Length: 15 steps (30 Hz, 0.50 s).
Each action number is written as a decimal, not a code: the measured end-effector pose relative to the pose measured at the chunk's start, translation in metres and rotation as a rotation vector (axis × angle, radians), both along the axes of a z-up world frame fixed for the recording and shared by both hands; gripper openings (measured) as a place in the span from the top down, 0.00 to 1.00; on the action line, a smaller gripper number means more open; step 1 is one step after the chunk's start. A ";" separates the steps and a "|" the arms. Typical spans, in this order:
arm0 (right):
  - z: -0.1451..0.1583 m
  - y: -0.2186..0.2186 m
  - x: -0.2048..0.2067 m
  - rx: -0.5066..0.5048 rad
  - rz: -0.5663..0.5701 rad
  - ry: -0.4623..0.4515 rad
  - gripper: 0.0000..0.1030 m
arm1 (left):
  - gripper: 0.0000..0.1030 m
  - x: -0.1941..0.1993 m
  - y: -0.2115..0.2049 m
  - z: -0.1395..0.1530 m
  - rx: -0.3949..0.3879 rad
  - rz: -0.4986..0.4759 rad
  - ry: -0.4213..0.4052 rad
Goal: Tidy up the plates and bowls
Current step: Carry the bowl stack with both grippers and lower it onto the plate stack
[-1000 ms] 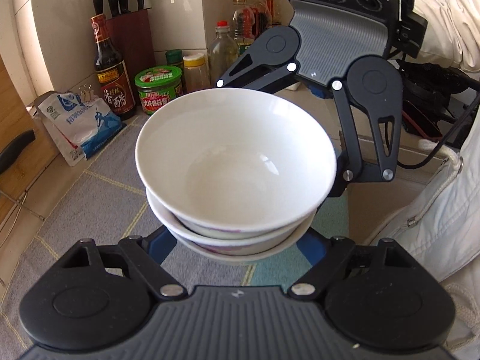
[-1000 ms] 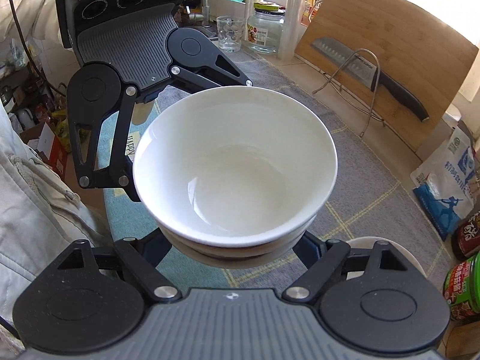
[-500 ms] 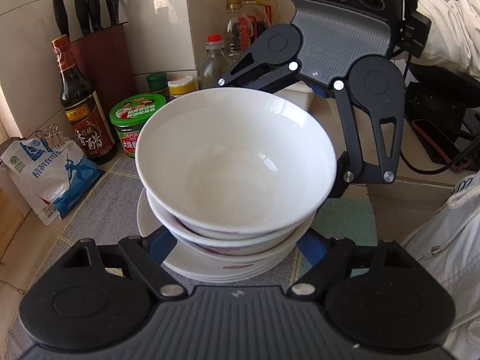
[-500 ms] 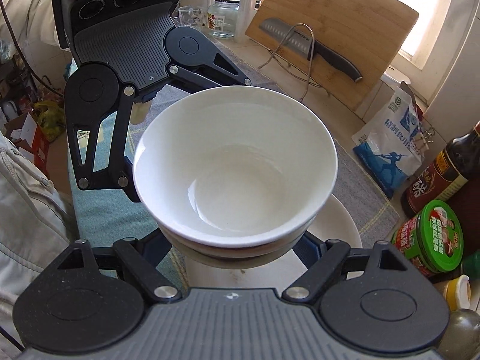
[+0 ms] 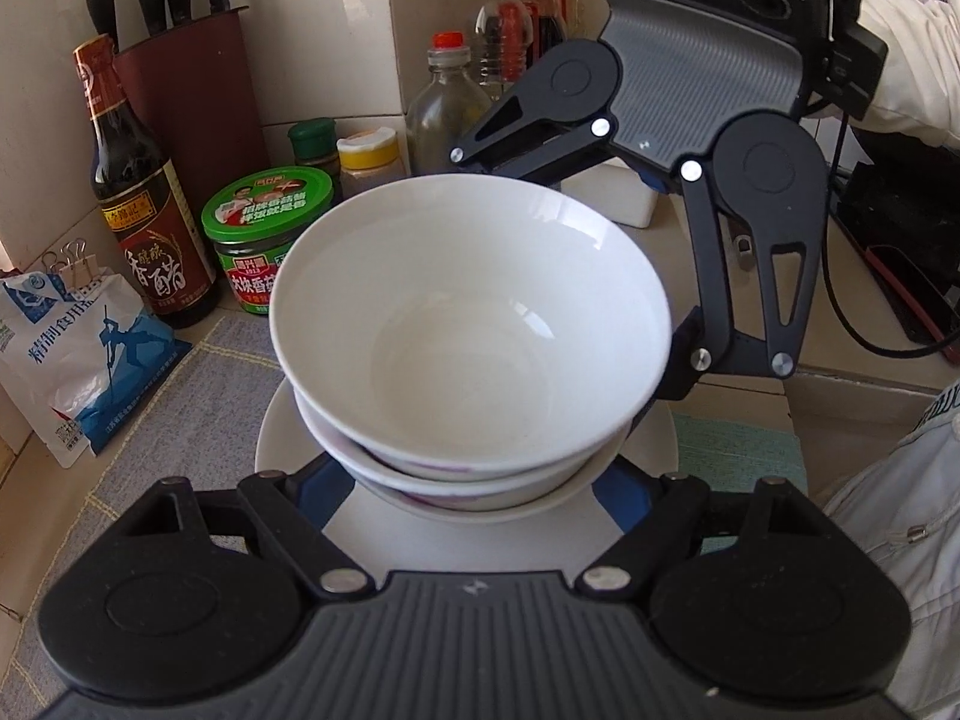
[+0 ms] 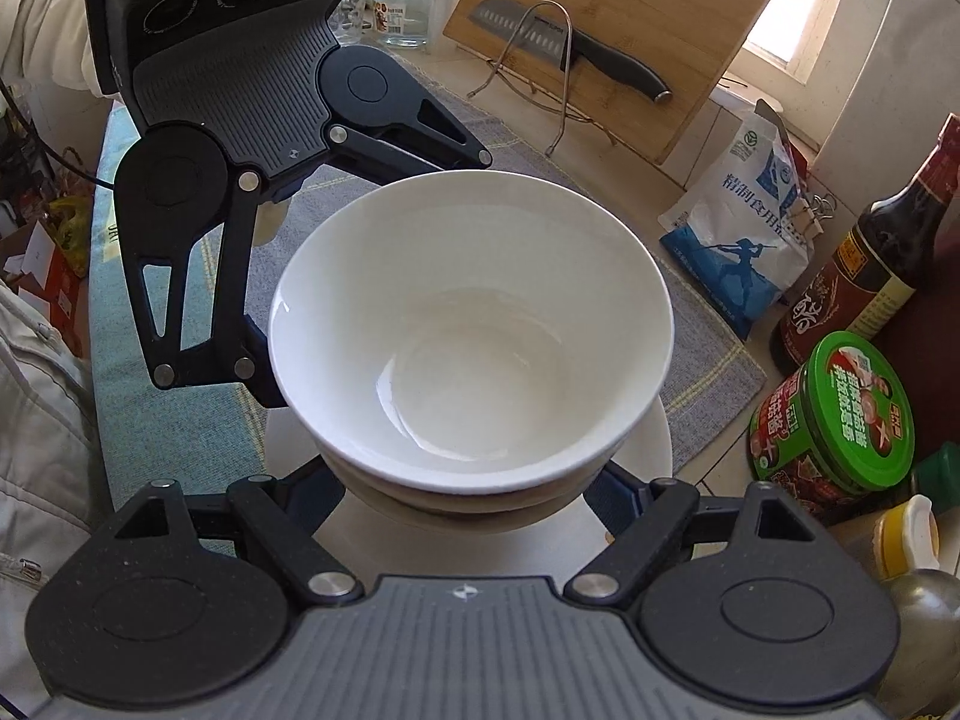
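Hiding both grippers' jaws, stacked bowls point(image 5: 468, 324) cover plates point(image 5: 276, 438).

Home kitchen, tiled counter, knife block point(image 5: 180, 42), vinegar bottle point(image 5: 141, 204), cutting board point(image 6: 618, 30)

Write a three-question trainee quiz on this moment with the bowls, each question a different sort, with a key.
1. True or false: the stack of bowls is carried by one gripper alone.
2. Multiple choice: directly beneath the stack is A) a cutting board, B) a white plate, C) a sink.
3. Fill in: in the right wrist view, the knife lies against the wooden ______.

Key:
1. False. The left gripper and the right gripper both cradle the stack, one from each side.
2. B
3. Cutting board
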State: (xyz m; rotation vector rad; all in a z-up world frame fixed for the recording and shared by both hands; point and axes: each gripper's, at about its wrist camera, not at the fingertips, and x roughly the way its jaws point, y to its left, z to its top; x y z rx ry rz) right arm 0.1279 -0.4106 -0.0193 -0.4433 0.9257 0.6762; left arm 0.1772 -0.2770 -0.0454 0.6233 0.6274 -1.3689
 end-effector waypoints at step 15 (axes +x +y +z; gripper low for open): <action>-0.009 -0.003 0.007 0.016 -0.020 0.013 0.14 | 0.17 0.010 -0.005 -0.007 0.022 0.021 0.018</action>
